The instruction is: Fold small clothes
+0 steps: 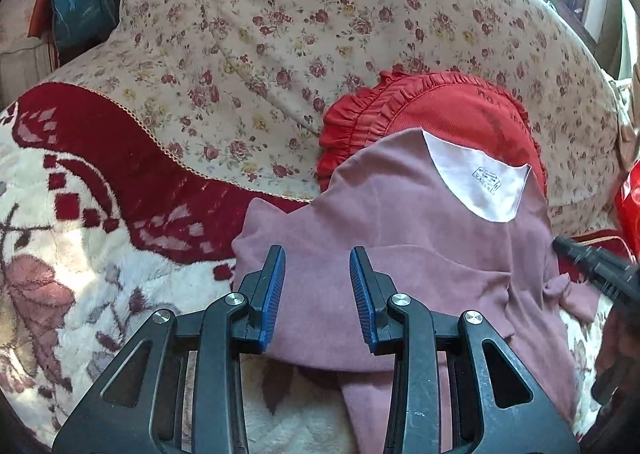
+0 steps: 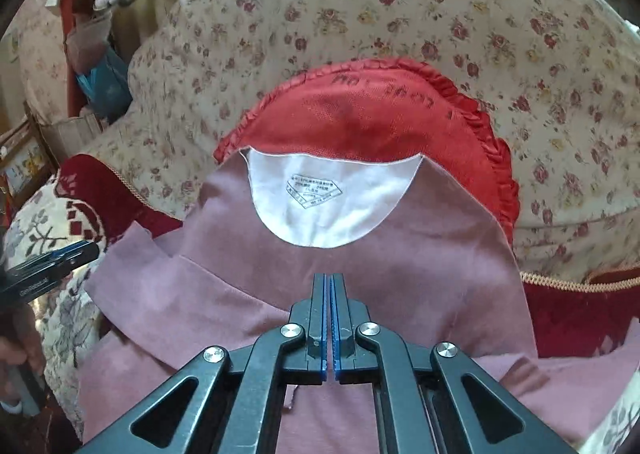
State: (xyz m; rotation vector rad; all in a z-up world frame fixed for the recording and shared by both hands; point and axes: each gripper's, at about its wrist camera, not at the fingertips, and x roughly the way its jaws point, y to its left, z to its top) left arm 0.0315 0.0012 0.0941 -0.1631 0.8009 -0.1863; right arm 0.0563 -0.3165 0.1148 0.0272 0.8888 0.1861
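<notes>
The top [image 2: 320, 294] lay partly folded, sleeve at 9 o'clock seemingly tucked; left gripper [image 1: 318, 274] gaped empty, right gripper [image 2: 330, 318] had its jaws pressed together, holding nothing.

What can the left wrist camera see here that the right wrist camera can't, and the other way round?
Only the left wrist view shows the left hand-held gripper with its blue pads apart, over the pink garment. Only the right wrist view shows the right hand-held gripper with pads pressed together; whether cloth sits between them is unclear. Both show the garment, its white neck lining with a printed label, the red frilled cushion and the floral cover.
</notes>
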